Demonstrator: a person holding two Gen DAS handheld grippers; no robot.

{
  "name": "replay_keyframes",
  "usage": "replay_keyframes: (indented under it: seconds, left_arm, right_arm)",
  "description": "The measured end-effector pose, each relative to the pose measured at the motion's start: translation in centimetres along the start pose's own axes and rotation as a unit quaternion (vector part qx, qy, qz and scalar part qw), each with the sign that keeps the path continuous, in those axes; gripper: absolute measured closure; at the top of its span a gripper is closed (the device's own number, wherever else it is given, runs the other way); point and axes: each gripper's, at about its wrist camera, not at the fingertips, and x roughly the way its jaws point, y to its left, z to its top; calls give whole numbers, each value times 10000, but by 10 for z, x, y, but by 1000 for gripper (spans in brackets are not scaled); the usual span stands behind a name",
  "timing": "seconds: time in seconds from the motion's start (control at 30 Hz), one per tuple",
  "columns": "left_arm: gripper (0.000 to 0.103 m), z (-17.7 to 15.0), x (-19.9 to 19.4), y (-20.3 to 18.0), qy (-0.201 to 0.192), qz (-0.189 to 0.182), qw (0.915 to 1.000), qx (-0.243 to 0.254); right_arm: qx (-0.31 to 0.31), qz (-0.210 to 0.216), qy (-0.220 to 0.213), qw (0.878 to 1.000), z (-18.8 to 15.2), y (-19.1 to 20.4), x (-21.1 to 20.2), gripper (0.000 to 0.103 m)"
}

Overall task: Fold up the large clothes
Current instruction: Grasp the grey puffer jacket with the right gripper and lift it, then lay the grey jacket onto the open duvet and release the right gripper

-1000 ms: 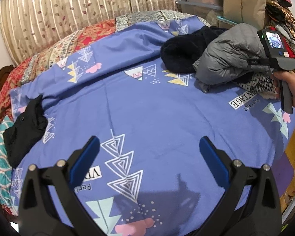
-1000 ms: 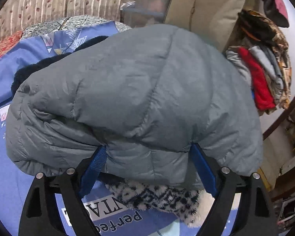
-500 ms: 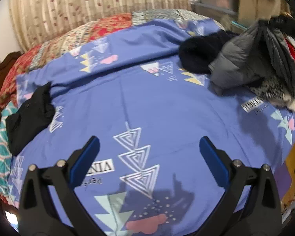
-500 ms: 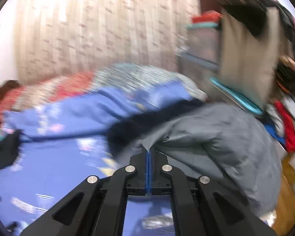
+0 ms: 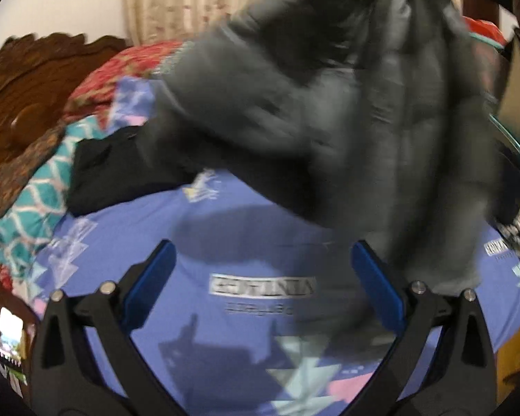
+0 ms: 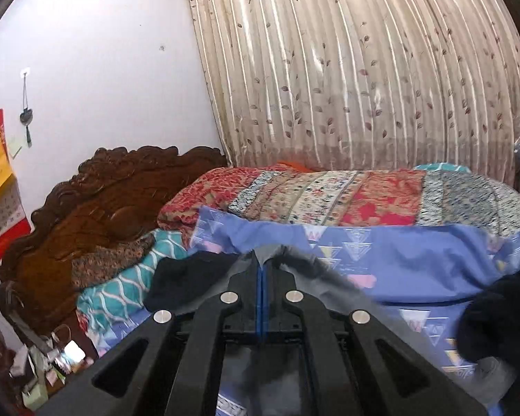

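The grey puffer jacket (image 5: 346,111) hangs in the air above the bed (image 5: 260,249), blurred, and one thin edge of it is pinched in my right gripper (image 6: 261,277), whose jaws are pressed together on the fabric. I judge it light and soft but bulky, with a slippery shell, so a small pinch may slide out; a seam, the collar or the hem should hold better. My left gripper (image 5: 263,287) is wide open and empty, low over the blue sheet (image 5: 197,242), just beside the hanging lower part. A black garment (image 5: 118,170) lies further left, near the carved headboard (image 6: 97,201).
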Motion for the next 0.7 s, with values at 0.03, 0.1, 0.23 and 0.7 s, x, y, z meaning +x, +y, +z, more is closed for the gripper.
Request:
replay_keyframes:
  seconds: [0.03,0.1,0.23,0.7]
  left_arm:
    - [6,-1,-1,13,-22,74,9999,-89]
    - [6,-2,1,28,-16,142,9997,-203]
    - [6,-11,12,42,144,230,9993,-257]
    - [6,-12,29,49,-38,602,9982,-41]
  right_arm:
    - [65,-131,105,9998,-8,-8,12,79]
    - [101,-426,363,9984,-29,-24,36,79]
    - [313,-767,989,9916,-107,-41,61,75]
    - [544,-1052,1378,9833,-249,-25,18,30]
